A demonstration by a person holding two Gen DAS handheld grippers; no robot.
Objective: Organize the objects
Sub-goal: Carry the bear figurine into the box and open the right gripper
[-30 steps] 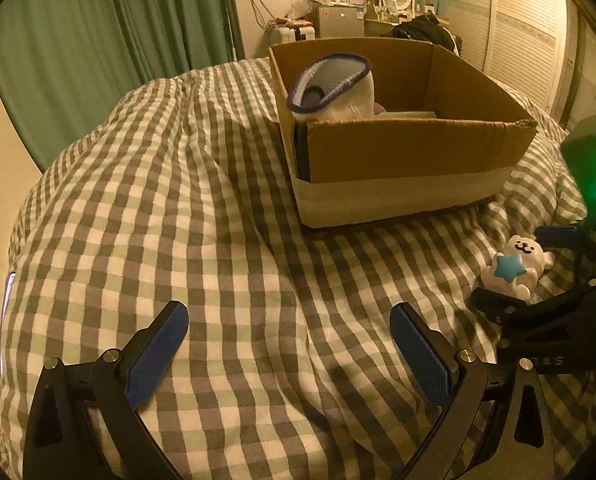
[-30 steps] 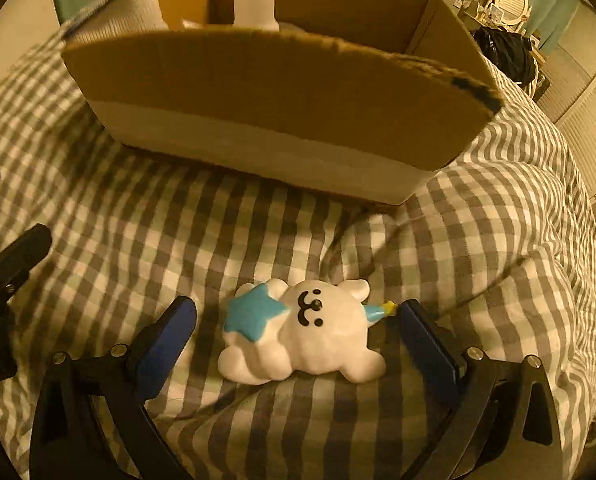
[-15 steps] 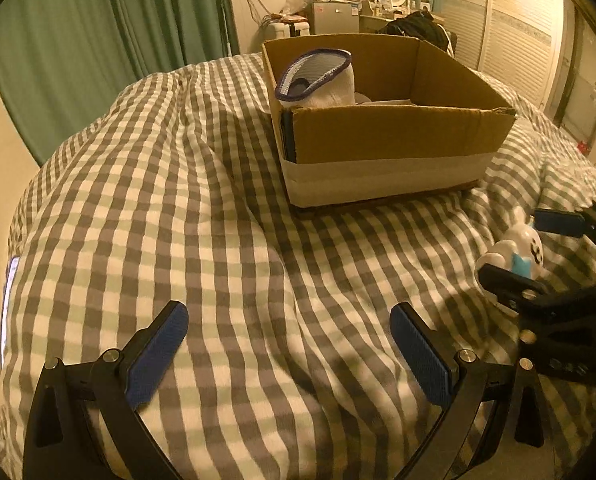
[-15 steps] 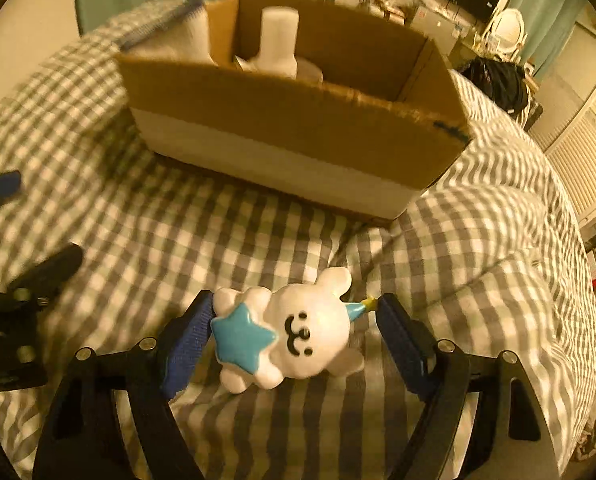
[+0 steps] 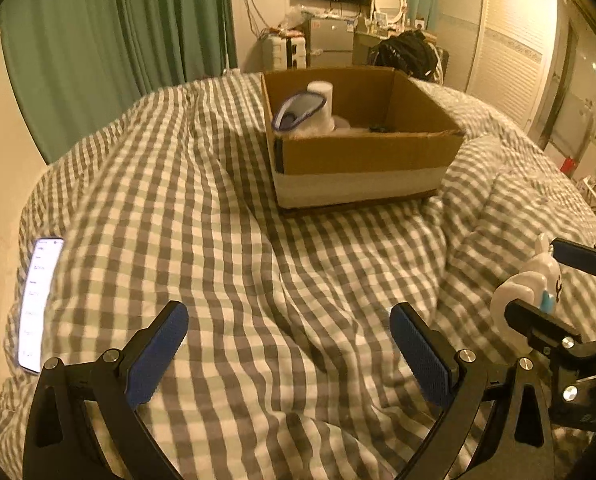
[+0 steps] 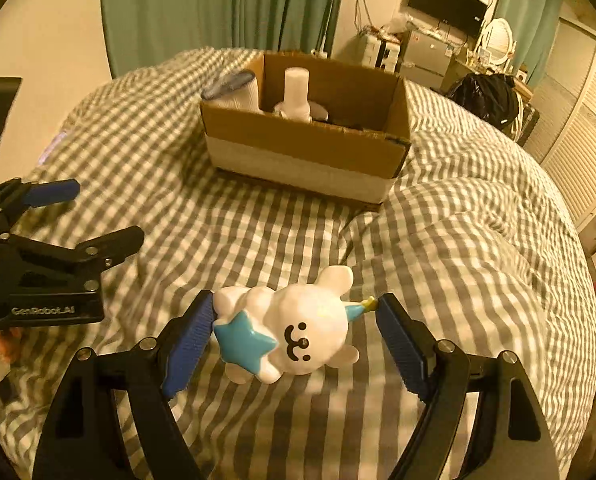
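Note:
My right gripper (image 6: 293,340) is shut on a white bear toy (image 6: 298,324) with a blue star and holds it above the checked bedcover. The toy also shows at the right edge of the left wrist view (image 5: 526,284). My left gripper (image 5: 289,352) is open and empty, low over the cover; it appears at the left of the right wrist view (image 6: 69,216). A cardboard box (image 5: 362,156) stands farther back on the bed, also in the right wrist view (image 6: 302,148). It holds a white bottle (image 6: 296,88) and a blue-rimmed white pouch (image 5: 298,114).
A lit phone (image 5: 37,300) lies on the bedcover at the left edge. Green curtains (image 5: 109,40) hang behind the bed. A dark bag (image 5: 408,50) and a dresser stand past the box. White louvred doors (image 5: 506,52) are at the right.
My right gripper has shut on the bear toy and lifted it off the cover. Both grippers have pulled back and up, so the box looks smaller and the phone has come into view.

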